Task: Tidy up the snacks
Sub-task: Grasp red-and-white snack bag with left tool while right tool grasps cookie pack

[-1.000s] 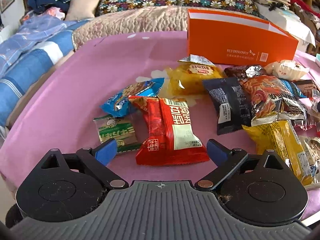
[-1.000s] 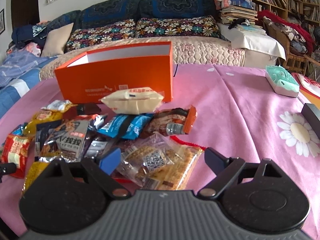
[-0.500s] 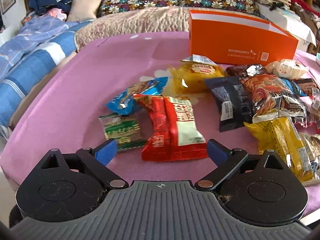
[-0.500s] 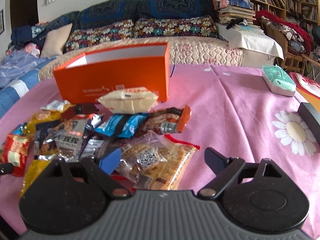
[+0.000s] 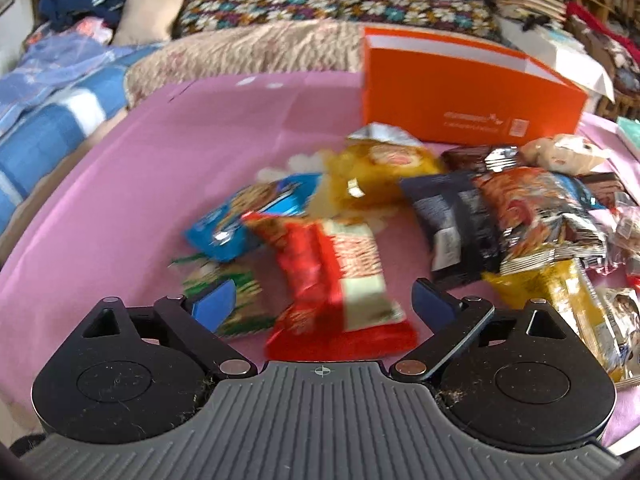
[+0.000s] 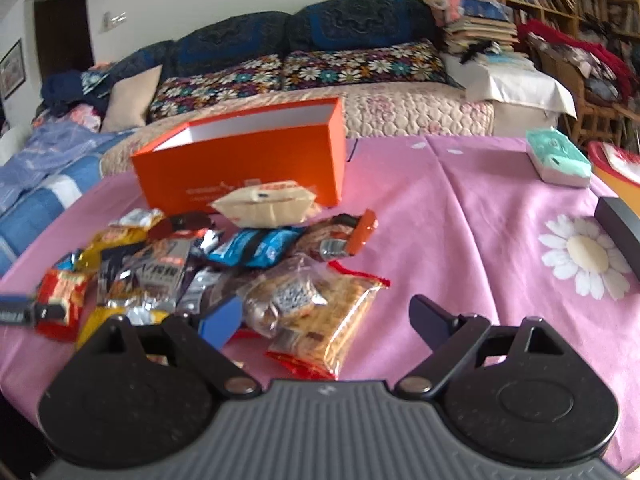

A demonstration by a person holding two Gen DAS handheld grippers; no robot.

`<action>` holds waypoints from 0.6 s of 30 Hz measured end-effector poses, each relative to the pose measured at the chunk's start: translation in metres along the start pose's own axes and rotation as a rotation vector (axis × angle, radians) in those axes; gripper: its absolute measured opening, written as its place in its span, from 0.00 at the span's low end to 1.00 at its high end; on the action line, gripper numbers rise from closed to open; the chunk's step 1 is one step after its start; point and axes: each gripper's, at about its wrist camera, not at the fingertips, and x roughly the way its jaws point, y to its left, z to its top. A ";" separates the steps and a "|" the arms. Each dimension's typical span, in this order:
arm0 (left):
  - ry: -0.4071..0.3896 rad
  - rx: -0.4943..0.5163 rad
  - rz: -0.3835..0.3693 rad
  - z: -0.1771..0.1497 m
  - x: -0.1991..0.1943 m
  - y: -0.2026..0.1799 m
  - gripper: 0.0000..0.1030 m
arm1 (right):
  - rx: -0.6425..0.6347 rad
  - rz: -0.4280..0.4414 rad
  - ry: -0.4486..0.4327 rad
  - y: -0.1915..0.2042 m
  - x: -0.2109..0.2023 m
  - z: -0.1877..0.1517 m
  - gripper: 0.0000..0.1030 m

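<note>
while my left fingers [image 5: 322, 300] are closing around the red snack bag [image 5: 340, 288] without pinching it yet, my right fingers [image 6: 326, 320] stay spread over the clear cracker bag [image 6: 320, 312]. the orange box [image 6: 244, 168] sits far on the pink counter [image 6: 460, 220].

On the counter [image 6: 460, 208] the snack packets [image 6: 256, 248] lay heaped before the open box [image 6: 240, 172], one packet [image 6: 266, 204] touching its front wall. A sofa [image 6: 304, 68] stood behind the counter, and a tissue pack [image 6: 558, 160] lay far right.
</note>
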 end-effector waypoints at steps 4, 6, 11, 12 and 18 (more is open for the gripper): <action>0.034 0.034 0.004 0.001 0.019 -0.015 0.51 | -0.033 0.057 0.048 0.009 0.001 -0.014 0.88; 0.040 0.030 0.013 0.000 0.024 -0.016 0.53 | -0.082 0.111 0.085 0.024 0.003 -0.022 0.88; 0.052 0.031 0.015 0.000 0.026 -0.015 0.59 | -0.240 0.122 0.111 0.068 0.013 -0.032 0.88; 0.051 0.037 0.019 -0.001 0.025 -0.015 0.61 | -0.245 0.121 0.114 0.073 0.017 -0.030 0.88; 0.036 0.088 -0.002 -0.008 0.020 -0.021 0.63 | -0.152 0.137 0.180 0.055 0.027 -0.033 0.87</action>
